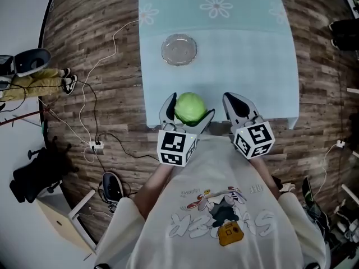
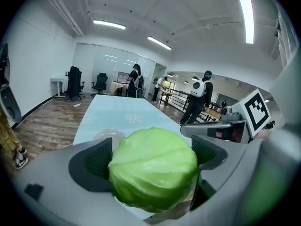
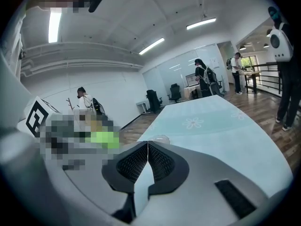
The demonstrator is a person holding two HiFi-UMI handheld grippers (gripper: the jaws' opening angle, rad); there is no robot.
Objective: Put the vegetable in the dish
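A round green cabbage (image 1: pixel 189 108) sits between the jaws of my left gripper (image 1: pixel 187 110), which is shut on it above the near edge of the table. In the left gripper view the cabbage (image 2: pixel 154 168) fills the gap between both pads. A clear glass dish (image 1: pixel 179 49) lies further up the pale green tablecloth (image 1: pixel 247 60), and shows small behind the cabbage as the dish (image 2: pixel 108 135). My right gripper (image 1: pixel 240 107) hovers beside the left one, shut with nothing in it; its pads meet in the right gripper view (image 3: pixel 147 155).
The table is long and narrow, with wooden floor (image 1: pixel 95 77) on both sides. Cables and a power strip (image 1: pixel 96 145) lie on the floor at left. Several people (image 2: pixel 202 100) stand beyond the table's far end, near office chairs (image 2: pixel 74 82).
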